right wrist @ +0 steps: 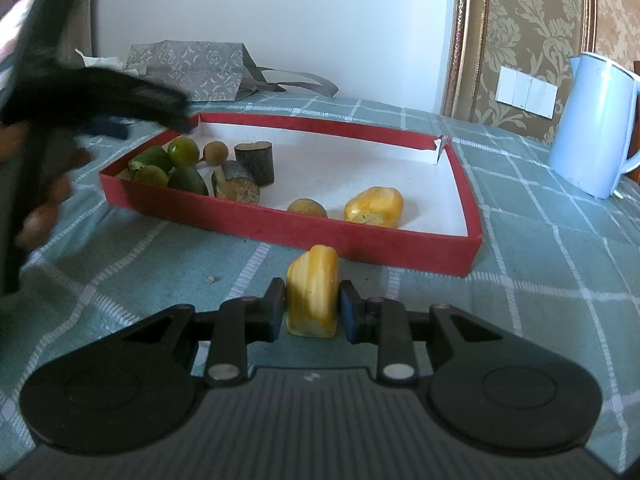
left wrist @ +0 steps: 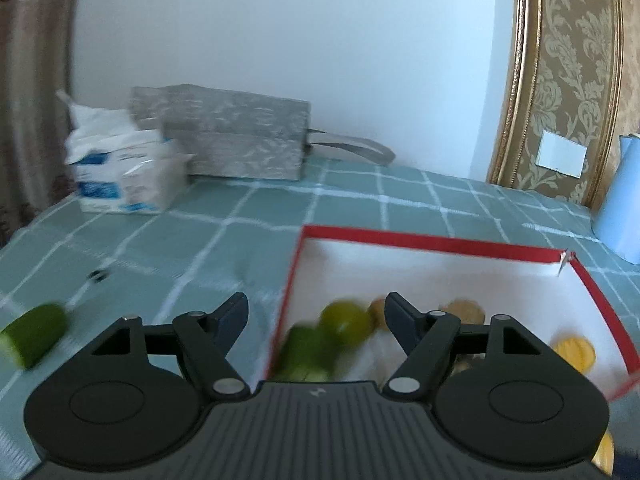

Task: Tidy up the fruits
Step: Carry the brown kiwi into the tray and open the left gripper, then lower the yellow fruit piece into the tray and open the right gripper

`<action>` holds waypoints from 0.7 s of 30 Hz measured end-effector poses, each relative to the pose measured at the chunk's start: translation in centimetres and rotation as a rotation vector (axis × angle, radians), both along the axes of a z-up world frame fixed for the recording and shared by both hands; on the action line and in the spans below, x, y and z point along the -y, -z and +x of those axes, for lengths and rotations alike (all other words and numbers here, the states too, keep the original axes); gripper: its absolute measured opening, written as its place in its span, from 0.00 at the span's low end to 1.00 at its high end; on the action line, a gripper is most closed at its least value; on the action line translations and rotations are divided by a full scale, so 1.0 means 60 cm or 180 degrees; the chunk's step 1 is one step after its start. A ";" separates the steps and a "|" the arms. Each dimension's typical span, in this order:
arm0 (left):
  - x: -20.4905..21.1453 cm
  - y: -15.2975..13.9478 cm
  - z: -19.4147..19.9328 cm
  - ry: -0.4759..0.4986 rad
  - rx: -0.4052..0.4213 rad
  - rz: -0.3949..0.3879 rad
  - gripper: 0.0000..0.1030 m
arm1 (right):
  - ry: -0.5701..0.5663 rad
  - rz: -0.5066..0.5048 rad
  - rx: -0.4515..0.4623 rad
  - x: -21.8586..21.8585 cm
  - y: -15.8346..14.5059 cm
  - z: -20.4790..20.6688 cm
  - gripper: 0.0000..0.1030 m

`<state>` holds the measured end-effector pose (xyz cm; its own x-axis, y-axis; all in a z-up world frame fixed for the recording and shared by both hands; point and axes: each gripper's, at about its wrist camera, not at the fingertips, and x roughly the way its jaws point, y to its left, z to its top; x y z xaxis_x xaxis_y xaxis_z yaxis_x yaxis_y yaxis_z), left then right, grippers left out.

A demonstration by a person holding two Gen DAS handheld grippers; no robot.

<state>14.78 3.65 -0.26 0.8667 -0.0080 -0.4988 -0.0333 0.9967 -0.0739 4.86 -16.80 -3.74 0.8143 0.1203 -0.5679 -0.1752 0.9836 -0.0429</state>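
Yellow fruit piece (right wrist: 313, 292) clamped, near red box (right wrist: 280, 227) front edge.

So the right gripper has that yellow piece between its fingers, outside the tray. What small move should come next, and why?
Probably lift the yellow fruit piece and carry it forward over the near wall of the red tray. The right gripper is shut on it, and another yellow piece already lies just inside.

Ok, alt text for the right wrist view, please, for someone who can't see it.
The right gripper is shut on a yellow fruit piece just in front of a red tray on a green checked tablecloth. The tray holds green fruits, dark cut chunks and two yellow pieces; a pale blue jug stands to its right.
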 end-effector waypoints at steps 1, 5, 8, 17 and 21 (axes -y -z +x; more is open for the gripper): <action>-0.006 0.002 -0.017 0.0000 0.0017 0.0006 0.73 | 0.0000 -0.0007 0.0003 -0.001 0.000 0.000 0.27; -0.012 0.015 -0.079 0.0027 0.0018 0.0254 0.73 | 0.0003 0.0021 0.0003 0.002 0.000 0.000 0.27; -0.014 0.028 -0.111 0.0117 0.0009 0.0379 0.75 | 0.0004 0.0014 0.0009 0.002 -0.001 -0.001 0.27; -0.006 0.049 -0.112 0.0266 -0.0232 0.0313 0.75 | 0.0041 0.0047 0.0038 0.006 0.000 -0.004 0.26; -0.003 0.054 -0.114 0.0292 -0.0330 0.0193 0.75 | 0.0037 0.0092 0.0103 0.008 -0.009 -0.009 0.26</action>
<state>7.94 3.84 -3.50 0.8075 -0.0520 -0.5876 0.0538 0.9984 -0.0145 4.33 -17.27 -3.22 0.8335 0.1268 -0.5377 -0.1628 0.9865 -0.0197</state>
